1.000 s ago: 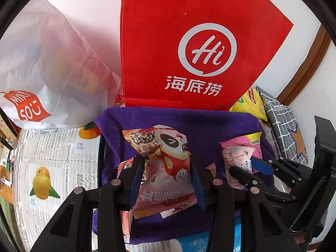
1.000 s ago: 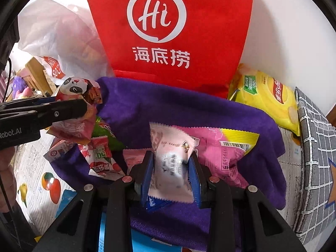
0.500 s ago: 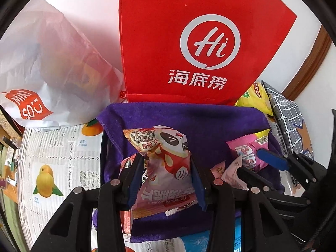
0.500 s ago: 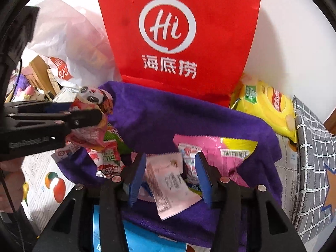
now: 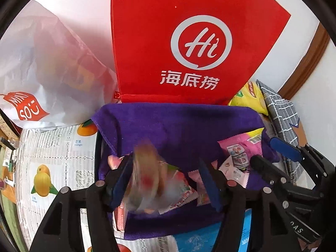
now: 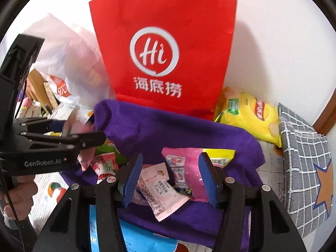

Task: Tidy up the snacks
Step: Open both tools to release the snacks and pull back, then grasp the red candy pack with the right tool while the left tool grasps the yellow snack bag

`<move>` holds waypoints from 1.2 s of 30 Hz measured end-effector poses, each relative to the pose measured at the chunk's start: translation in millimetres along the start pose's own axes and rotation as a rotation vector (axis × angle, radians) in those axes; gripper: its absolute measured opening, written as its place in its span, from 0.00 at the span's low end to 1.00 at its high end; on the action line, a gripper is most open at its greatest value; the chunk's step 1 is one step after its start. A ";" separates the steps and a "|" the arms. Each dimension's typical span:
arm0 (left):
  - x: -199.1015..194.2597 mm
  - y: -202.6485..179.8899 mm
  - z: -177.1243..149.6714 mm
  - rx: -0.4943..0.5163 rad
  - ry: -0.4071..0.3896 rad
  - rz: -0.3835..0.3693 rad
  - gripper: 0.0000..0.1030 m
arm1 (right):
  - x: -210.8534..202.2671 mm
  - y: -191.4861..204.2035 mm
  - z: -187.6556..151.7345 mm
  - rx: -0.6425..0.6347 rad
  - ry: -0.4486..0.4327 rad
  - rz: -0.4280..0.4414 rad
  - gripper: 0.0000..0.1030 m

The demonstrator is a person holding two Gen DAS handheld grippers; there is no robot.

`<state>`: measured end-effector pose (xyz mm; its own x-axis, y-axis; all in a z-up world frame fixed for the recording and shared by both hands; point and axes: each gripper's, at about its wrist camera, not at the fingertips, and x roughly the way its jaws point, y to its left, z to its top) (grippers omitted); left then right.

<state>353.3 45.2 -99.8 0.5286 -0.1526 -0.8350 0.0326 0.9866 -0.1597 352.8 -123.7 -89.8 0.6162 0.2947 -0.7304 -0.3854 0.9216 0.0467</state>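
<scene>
In the left wrist view my left gripper (image 5: pixel 163 168) hangs over a purple cloth (image 5: pixel 180 126). Its jaws are opening. A beige and red snack packet (image 5: pixel 147 176) shows as a blur between them, free of the pads, above several small packets (image 5: pixel 182 191). My right gripper (image 6: pixel 170 163) is opening too, with nothing pressed between its pads. Under it a pale pink packet (image 6: pixel 159 191) lies flat on the cloth (image 6: pixel 168 130), beside a pink and yellow packet (image 6: pixel 189 168). The left gripper (image 6: pixel 84 130) shows at the left of the right wrist view, held by a hand (image 6: pixel 19 197).
A red bag with a white Hi logo (image 6: pixel 163 58) stands behind the cloth, and a white plastic bag (image 5: pixel 48 67) is left of it. A yellow crisps bag (image 6: pixel 250 115) and a grey checked fabric box (image 6: pixel 304 163) are at the right. A blue packet (image 6: pixel 145 241) lies at the near edge on the fruit-print tablecloth (image 5: pixel 52 157).
The right jaws let go of the pale pink packet, which now lies on the cloth, and that gripper rose. The left jaws widened and their packet slipped down into a blur.
</scene>
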 end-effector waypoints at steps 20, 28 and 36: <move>-61.9 -13.8 -5.6 0.029 -0.123 -0.046 0.62 | -65.8 18.9 -32.9 0.019 -0.105 -0.108 0.56; -99.5 -32.4 -19.7 0.066 -0.168 -0.035 0.62 | -113.0 31.6 -74.2 0.075 -0.100 -0.079 0.56; -131.6 -8.1 -69.9 0.083 -0.163 0.059 0.63 | -110.5 76.6 -127.7 0.023 -0.042 -0.003 0.61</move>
<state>224.2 53.3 -25.5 0.6616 -0.0901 -0.7444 0.0644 0.9959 -0.0634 167.5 -117.9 -92.6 0.6458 0.3018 -0.7013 -0.3678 0.9279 0.0606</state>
